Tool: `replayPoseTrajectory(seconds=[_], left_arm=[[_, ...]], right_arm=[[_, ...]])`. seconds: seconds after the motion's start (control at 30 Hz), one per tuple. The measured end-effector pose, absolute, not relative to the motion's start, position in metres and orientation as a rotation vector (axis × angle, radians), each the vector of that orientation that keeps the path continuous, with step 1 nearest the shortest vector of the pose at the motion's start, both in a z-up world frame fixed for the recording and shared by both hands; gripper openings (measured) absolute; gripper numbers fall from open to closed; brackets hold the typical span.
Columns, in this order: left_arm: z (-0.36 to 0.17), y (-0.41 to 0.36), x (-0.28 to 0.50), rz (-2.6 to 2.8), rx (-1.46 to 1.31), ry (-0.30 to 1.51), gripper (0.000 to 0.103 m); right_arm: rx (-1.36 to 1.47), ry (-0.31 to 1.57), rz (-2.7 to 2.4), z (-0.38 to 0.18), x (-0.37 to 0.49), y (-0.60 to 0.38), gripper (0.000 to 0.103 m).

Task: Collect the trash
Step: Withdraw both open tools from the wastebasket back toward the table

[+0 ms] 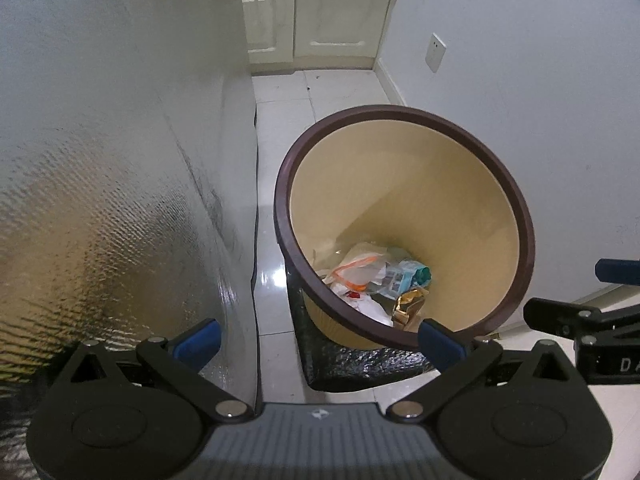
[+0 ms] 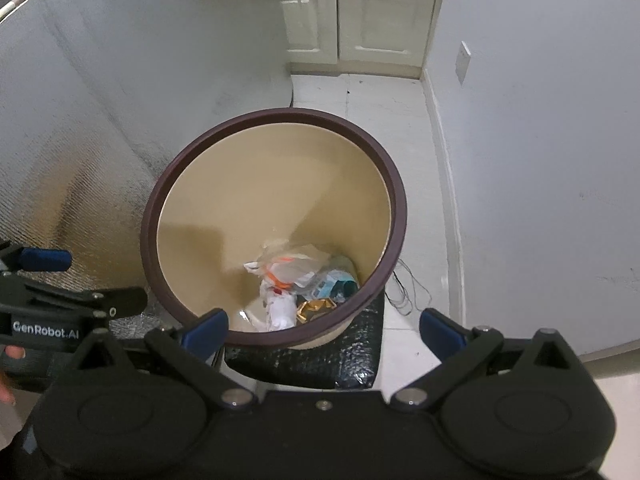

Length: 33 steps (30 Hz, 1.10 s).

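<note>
A round beige bin with a dark brown rim (image 1: 516,196) (image 2: 396,184) stands on the tiled floor, seen from above in both wrist views. Several pieces of trash (image 1: 376,276) (image 2: 296,276) lie at its bottom: clear plastic bags, white paper, a teal packet, a gold wrapper. My left gripper (image 1: 320,344) hovers open above the bin's near-left rim, nothing between its blue fingertips. My right gripper (image 2: 324,328) hangs open over the near rim, also holding nothing. Each gripper shows at the edge of the other's view.
A silver foil-covered panel (image 1: 112,168) (image 2: 100,120) stands close on the left. A white wall (image 2: 540,160) runs along the right. Cream cabinets (image 1: 316,16) close the far end. A black foil mat (image 2: 320,364) lies under the bin; thin wires (image 2: 404,284) trail beside it.
</note>
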<state>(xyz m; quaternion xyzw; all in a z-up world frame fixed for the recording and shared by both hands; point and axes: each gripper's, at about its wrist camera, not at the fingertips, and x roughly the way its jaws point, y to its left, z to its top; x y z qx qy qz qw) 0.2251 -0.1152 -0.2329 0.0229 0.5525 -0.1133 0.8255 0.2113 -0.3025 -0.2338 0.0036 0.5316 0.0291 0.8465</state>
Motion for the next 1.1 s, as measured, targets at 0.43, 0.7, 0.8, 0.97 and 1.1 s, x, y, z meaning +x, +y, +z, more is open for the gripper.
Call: replayPoseTrajectory(seconds=[0.43, 0.7, 0.8, 0.97, 1.1], left_arm=[[-0.169, -0.117, 0.202, -0.251, 0.052, 1.085, 0.103], [-0.131, -0.114, 0.181, -0.262, 0.035, 1.025, 0.103], [-0.116, -0.111, 0.172, -0.266, 0.028, 0.993, 0.103], [-0.094, -0.104, 0.158, -0.27, 0.015, 0.939, 0.103], [-0.076, -0.098, 0.147, -0.271, 0.005, 0.898, 0.103]], right_arm=[[0.049, 1.038, 0.005, -0.174, 0.181, -0.31, 0.1], [0.057, 0.975, -0.005, -0.132, 0.155, -0.308, 0.1], [0.052, 0.944, -0.012, -0.117, 0.145, -0.304, 0.1], [0.042, 0.887, -0.015, -0.092, 0.129, -0.3, 0.1], [0.035, 0.851, -0.019, -0.076, 0.116, -0.295, 0.1]])
